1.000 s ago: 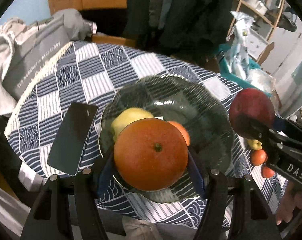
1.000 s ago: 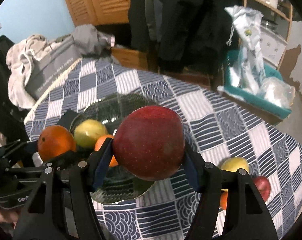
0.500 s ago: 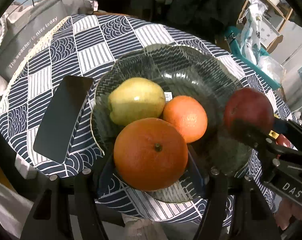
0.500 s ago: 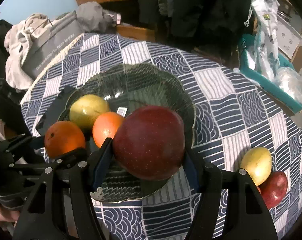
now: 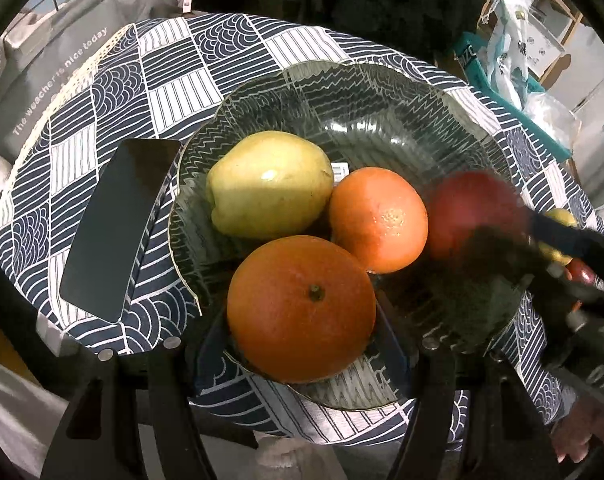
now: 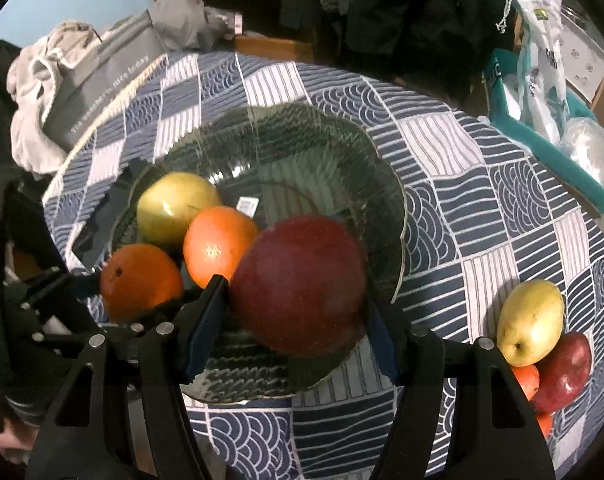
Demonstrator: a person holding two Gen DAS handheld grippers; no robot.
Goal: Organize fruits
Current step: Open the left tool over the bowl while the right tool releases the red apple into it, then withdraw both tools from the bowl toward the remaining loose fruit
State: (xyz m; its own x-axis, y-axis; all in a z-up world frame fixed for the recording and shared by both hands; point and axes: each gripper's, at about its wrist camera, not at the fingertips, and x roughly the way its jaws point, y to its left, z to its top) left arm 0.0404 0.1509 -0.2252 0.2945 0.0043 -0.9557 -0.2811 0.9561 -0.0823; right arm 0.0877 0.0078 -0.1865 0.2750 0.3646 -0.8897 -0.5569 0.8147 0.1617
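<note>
Placing step. Left gripper (image 5: 302, 320) pinching big orange (image 5: 301, 309), right gripper (image 6: 298, 312) pinching red apple (image 6: 298, 284), both low over glass bowl (image 5: 382, 92). Next, likely: set down, release beside pear (image 5: 268, 184).

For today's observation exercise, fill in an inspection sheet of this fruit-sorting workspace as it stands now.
Surface: table under a navy-and-white patterned cloth.
Job's things: glass bowl holds a yellow pear and a small orange; loose fruit pile lies on the cloth.
Clutter: dark phone beside the bowl.
Grippers: left gripper shut on a large orange; right gripper shut on a red apple, both over the bowl.
Cables: nothing seen.
Surroundings: grey bag, hanging dark clothes, plastic bags.
</note>
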